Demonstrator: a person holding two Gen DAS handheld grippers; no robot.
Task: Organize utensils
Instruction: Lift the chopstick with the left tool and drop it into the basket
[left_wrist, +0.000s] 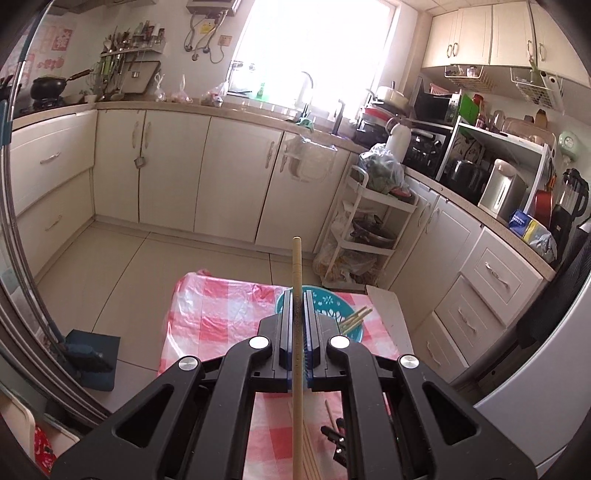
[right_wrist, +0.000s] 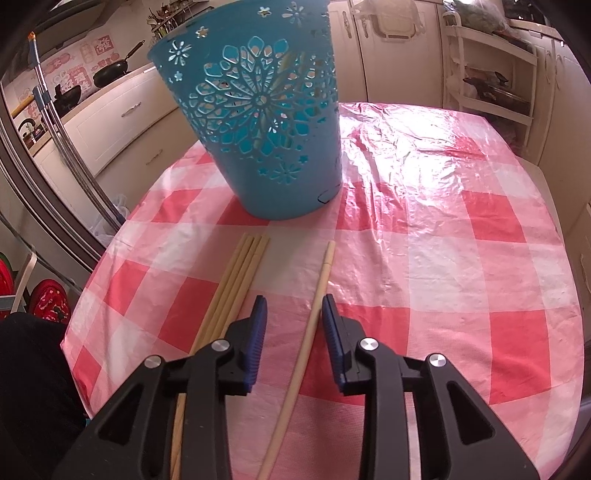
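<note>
Black linkage arms w/ blue pads are filling the bottom of both views. Left gripper (left_wrist: 295, 306) is sitting fully closed on a single chopstick (left_wrist: 296, 266); the stick is running straight up the middle betw. the pads, its blunt pale-wood end sticking out well past the fingertips, the rest trailing back under the gripper body. It's hanging in the air above the table, over the teal basket (left_wrist: 321, 299), which is showing more chopsticks (left_wrist: 356, 318) leaning inside against its rim.

Right gripper (right_wrist: 293, 304) is pointing down at the checked tablecloth (right_wrist: 443, 240), jaws partly apart. One loose chopstick (right_wrist: 317, 295) is lying flat on the cloth betw. the pads, nearer the right-hand pad; whether it's touching that pad, can't tell. It isn't clamped. Approx. four more chopsticks (right_wrist: 240, 273) are lying side by side just left of the left-hand pad, partly under the gripper body.

Basket (right_wrist: 258, 110) in the right view is standing upright beyond the sticks, teal plastic w/ cut-out flower pattern, near their far tips but apart. All sticks are plain light wood, slim, round.
</note>
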